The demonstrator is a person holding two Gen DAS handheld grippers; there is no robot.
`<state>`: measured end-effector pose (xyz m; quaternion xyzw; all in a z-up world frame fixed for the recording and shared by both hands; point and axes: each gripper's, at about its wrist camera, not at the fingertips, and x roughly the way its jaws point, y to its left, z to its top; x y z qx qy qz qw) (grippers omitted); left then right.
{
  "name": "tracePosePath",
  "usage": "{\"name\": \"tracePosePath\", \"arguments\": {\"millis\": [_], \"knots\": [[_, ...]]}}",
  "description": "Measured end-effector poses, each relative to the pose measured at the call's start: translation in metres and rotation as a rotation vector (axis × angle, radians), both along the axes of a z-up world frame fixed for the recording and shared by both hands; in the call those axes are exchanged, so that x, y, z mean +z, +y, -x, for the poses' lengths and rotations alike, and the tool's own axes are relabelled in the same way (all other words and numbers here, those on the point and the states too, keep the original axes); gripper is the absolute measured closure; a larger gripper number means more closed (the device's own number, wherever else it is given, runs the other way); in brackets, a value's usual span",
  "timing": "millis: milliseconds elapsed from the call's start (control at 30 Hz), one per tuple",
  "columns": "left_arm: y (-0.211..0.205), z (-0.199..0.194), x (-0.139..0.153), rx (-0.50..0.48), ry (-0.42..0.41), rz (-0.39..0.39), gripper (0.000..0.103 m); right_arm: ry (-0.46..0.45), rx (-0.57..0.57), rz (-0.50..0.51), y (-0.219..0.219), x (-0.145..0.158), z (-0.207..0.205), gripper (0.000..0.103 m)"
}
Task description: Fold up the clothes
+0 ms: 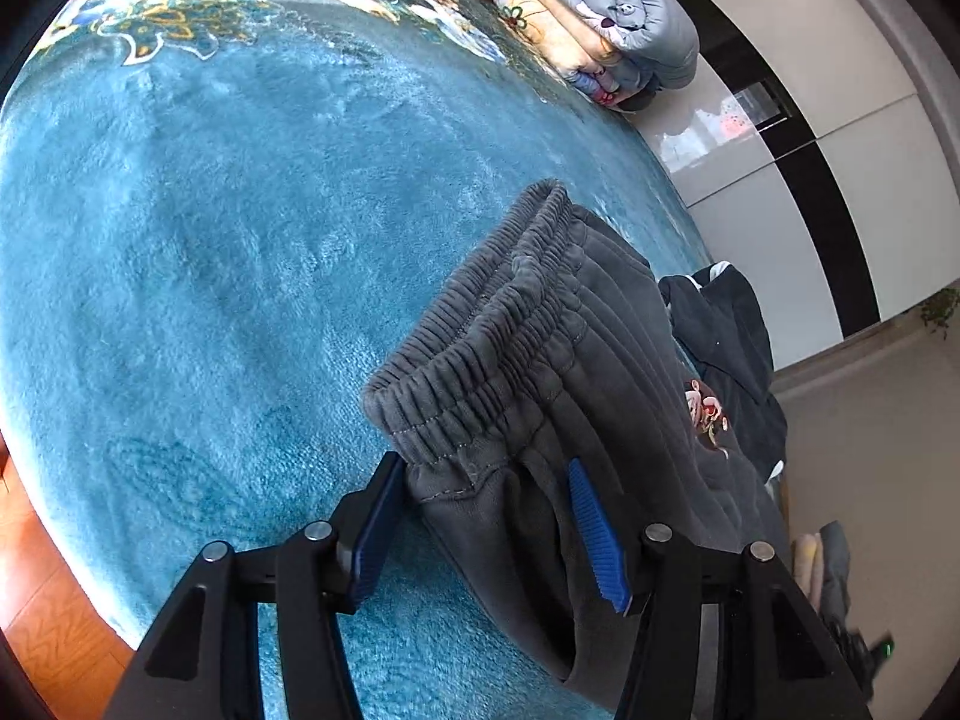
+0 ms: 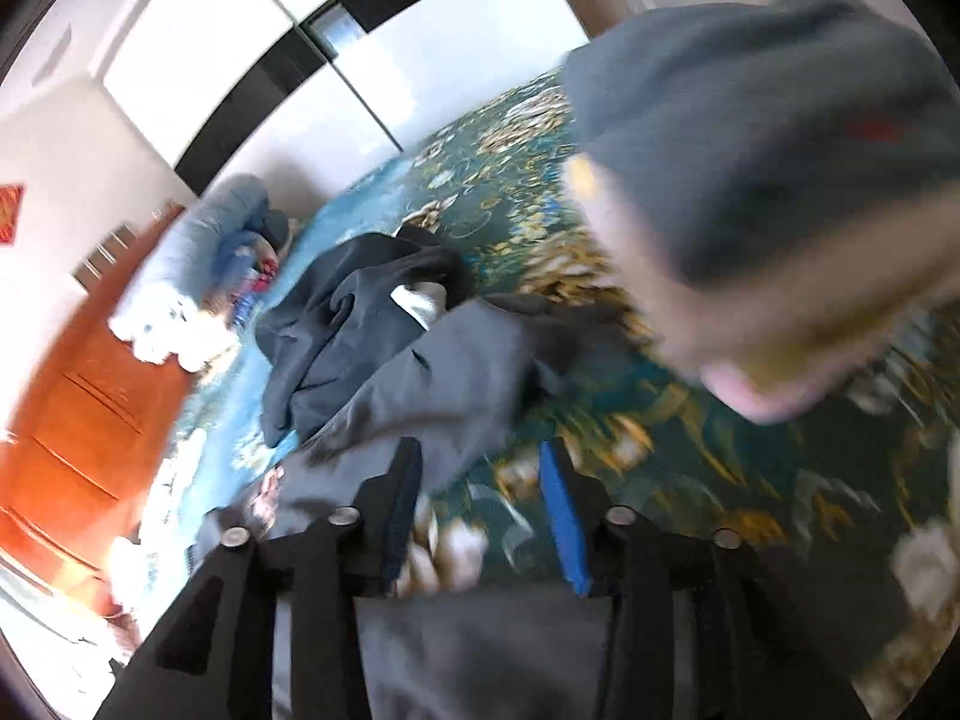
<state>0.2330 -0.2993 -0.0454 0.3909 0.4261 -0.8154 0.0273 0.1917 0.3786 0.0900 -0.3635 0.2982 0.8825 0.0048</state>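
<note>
Dark grey sweatpants (image 1: 540, 360) with an elastic waistband lie on a blue plush blanket (image 1: 210, 240). My left gripper (image 1: 486, 504) is open, its blue-padded fingers either side of the pants' waist corner, cloth between them. In the blurred right wrist view my right gripper (image 2: 480, 480) is open over the patterned blanket (image 2: 660, 450), just right of the grey pants (image 2: 444, 372). A dark navy garment (image 2: 336, 324) lies crumpled beyond; it also shows in the left wrist view (image 1: 726, 348). A person's arm in a grey sleeve (image 2: 750, 150) fills the upper right.
Folded quilts (image 1: 606, 18) are stacked at the bed's far corner. A white and black wardrobe (image 1: 810, 168) stands beside the bed. An orange wooden headboard (image 2: 78, 396) is at the left in the right wrist view. Wooden floor (image 1: 36, 588) shows past the blanket's edge.
</note>
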Motion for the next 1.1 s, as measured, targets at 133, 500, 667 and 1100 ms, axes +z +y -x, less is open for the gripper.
{"name": "tracePosePath", "arguments": {"millis": [133, 500, 667, 1100], "knots": [[0.001, 0.001, 0.000, 0.027, -0.006, -0.006, 0.045, -0.069, -0.111, 0.021, 0.048, -0.013, -0.079, 0.058], [-0.007, -0.011, -0.012, 0.116, -0.028, -0.222, 0.045, -0.110, -0.100, 0.356, 0.077, -0.095, -0.142, 0.058], [-0.008, -0.015, -0.010, 0.123, -0.039, -0.267, 0.052, -0.099, -0.062, 0.415, 0.053, -0.111, -0.115, 0.058], [-0.016, -0.027, 0.012, 0.205, -0.030, -0.300, 0.094, 0.068, -0.068, 0.464, 0.042, -0.068, -0.097, 0.098]]}}
